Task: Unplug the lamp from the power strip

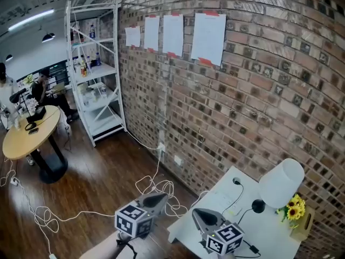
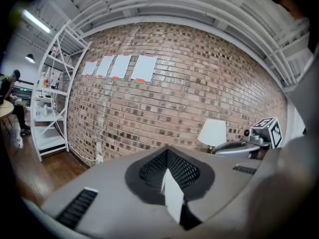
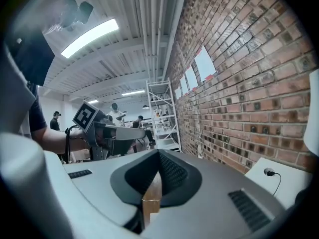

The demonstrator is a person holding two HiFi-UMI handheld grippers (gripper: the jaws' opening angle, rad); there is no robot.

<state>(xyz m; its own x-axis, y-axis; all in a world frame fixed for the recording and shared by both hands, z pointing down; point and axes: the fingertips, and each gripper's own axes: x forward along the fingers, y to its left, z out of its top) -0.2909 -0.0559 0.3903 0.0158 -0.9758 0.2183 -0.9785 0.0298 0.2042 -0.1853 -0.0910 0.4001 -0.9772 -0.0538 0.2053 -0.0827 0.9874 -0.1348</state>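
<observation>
While the left gripper [image 1: 157, 199] and the right gripper [image 1: 200, 215] hovered with jaws pressed together on nothing — the right over the white table's [image 1: 269, 236] near corner — the lamp [image 1: 281, 182] stood well apart by the brick wall [image 1: 242, 101], beside the sunflowers [image 1: 294, 208].

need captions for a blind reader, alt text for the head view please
The left hand-held gripper and right hand-held gripper, both shut and empty, point toward a white table by a brick wall. On it stand a white lamp and sunflowers.

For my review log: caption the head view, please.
Left gripper and right gripper, both shut, hover by the white table; lamp untouched.
</observation>
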